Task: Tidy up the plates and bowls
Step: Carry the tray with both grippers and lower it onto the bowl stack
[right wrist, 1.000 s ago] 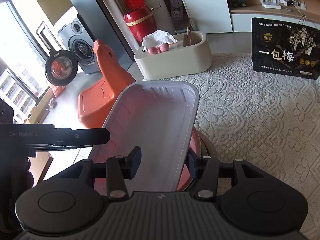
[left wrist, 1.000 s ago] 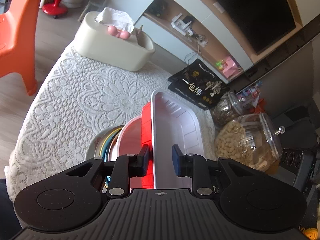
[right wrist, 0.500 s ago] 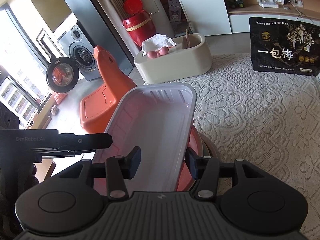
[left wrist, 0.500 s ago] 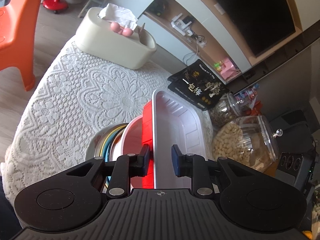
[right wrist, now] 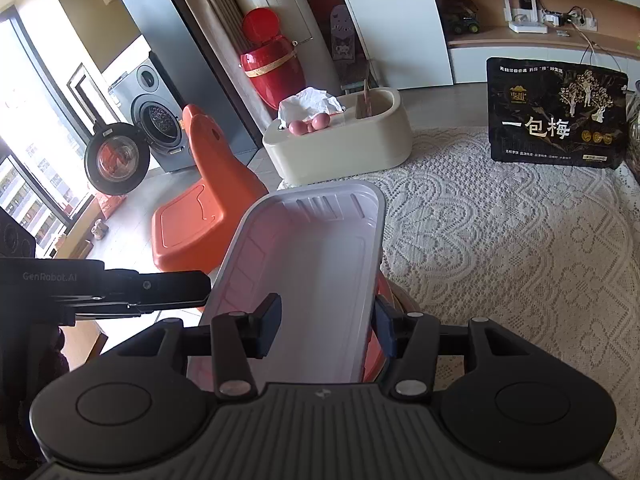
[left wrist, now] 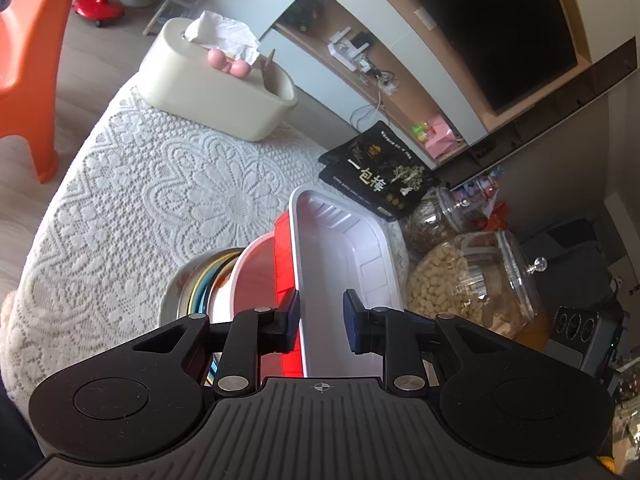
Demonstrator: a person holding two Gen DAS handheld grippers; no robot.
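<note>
Both grippers, left & right, jaws narrow, clamp white tray rims.

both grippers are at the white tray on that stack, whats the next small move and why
Probably lower the white tray squarely into the red container beneath it. It sits tilted on the stack of bowls. The left gripper straddles the tray's one long wall, the right gripper the other, though I can't tell whether the pads press. Let go only once it sits level.
</note>
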